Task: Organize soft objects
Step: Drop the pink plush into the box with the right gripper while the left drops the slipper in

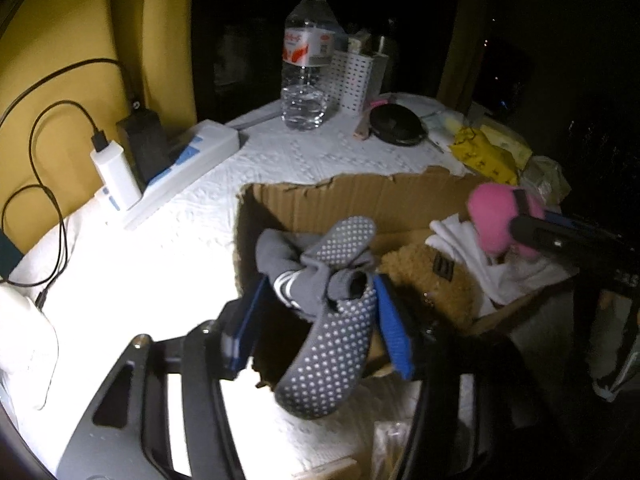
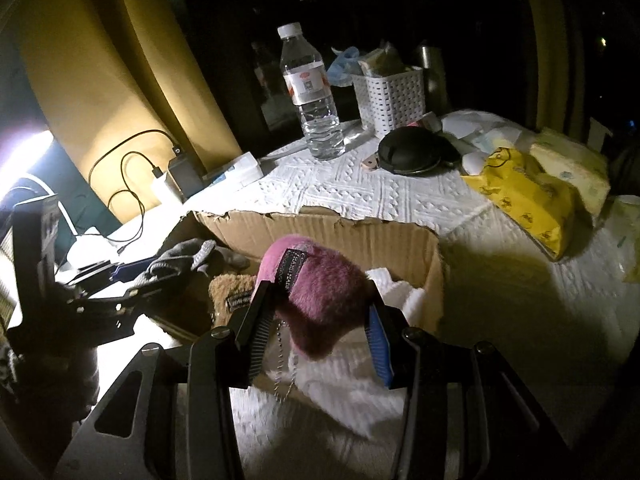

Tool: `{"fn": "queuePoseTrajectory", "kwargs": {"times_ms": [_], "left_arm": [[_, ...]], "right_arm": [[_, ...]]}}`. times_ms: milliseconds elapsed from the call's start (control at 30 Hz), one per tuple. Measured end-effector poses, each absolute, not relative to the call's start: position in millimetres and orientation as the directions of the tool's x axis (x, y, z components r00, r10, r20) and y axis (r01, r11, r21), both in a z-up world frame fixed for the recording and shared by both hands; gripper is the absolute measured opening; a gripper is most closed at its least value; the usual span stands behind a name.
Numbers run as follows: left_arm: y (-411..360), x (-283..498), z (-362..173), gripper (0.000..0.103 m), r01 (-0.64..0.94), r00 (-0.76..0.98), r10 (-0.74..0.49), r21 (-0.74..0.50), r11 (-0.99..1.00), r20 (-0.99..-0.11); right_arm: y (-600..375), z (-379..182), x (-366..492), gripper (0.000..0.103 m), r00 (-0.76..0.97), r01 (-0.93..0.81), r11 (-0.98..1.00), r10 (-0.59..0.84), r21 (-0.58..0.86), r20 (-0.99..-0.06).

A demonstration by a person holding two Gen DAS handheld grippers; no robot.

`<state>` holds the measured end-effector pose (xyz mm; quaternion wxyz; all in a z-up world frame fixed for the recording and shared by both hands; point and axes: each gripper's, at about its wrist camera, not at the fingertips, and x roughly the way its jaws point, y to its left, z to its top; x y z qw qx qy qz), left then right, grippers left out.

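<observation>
Grey dotted socks clamped in left hand-held gripper, pink plush gripped by right hand-held gripper

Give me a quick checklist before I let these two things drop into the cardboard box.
1. Left gripper shut on the grey dotted socks: ok.
2. Right gripper shut on the pink plush: ok.
3. Pink plush over the cardboard box opening: ok.
4. Socks fully over the box: not ok, the lower part hangs outside the near edge.
5. Room in the box beside the brown plush and white cloth: cannot tell.
</observation>
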<state>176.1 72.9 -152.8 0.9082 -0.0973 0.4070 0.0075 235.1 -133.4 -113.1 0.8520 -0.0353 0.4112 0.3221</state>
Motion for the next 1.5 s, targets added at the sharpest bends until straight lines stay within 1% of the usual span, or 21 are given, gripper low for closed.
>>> {"fn": "queuePoseTrajectory", "kwargs": {"times_ms": [100, 133, 300, 367, 500, 567, 1000, 1500], "left_arm": [[68.5, 172.8, -148.2, 0.070, -0.076, 0.676, -0.073, -0.168, 0.983, -0.733], [67.2, 171.8, -146.0, 0.071, -0.072, 0.680, -0.074, -0.166, 0.983, -0.730], [71.5, 168.1, -139.1, 0.071, -0.076, 0.692, -0.073, -0.173, 0.982, -0.718], [74.2, 167.8, -138.1, 0.071, -0.082, 0.696, -0.070, -0.177, 0.981, -0.715], [78.6, 166.9, -137.7, 0.071, -0.095, 0.698, -0.066, -0.183, 0.978, -0.713], [78.3, 166.8, -137.7, 0.071, -0.096, 0.698, -0.064, -0.182, 0.979, -0.713], [61.3, 150.7, -116.5, 0.072, -0.070, 0.722, -0.064, -0.165, 0.984, -0.689], [52.3, 113.4, -99.8, 0.072, -0.063, 0.726, -0.047, -0.134, 0.989, -0.687]], "right_arm": [[-125.7, -119.7, 241.5, 0.046, 0.449, -0.573, 0.792, 0.519, 0.211, -0.727], [-123.4, -121.7, 243.5, 0.046, 0.445, -0.574, 0.791, 0.519, 0.213, -0.730], [-115.1, -128.9, 252.5, 0.047, 0.442, -0.569, 0.796, 0.509, 0.208, -0.738], [-112.6, -130.1, 255.3, 0.050, 0.447, -0.560, 0.802, 0.503, 0.206, -0.740], [-110.4, -130.2, 255.6, 0.050, 0.449, -0.554, 0.808, 0.494, 0.202, -0.744], [-110.5, -129.8, 255.3, 0.054, 0.449, -0.555, 0.808, 0.492, 0.198, -0.746], [-118.0, -113.3, 217.6, 0.054, 0.457, -0.561, 0.802, 0.509, 0.208, -0.730], [-123.2, -87.3, 171.8, 0.054, 0.482, -0.575, 0.793, 0.525, 0.199, -0.702]]}}
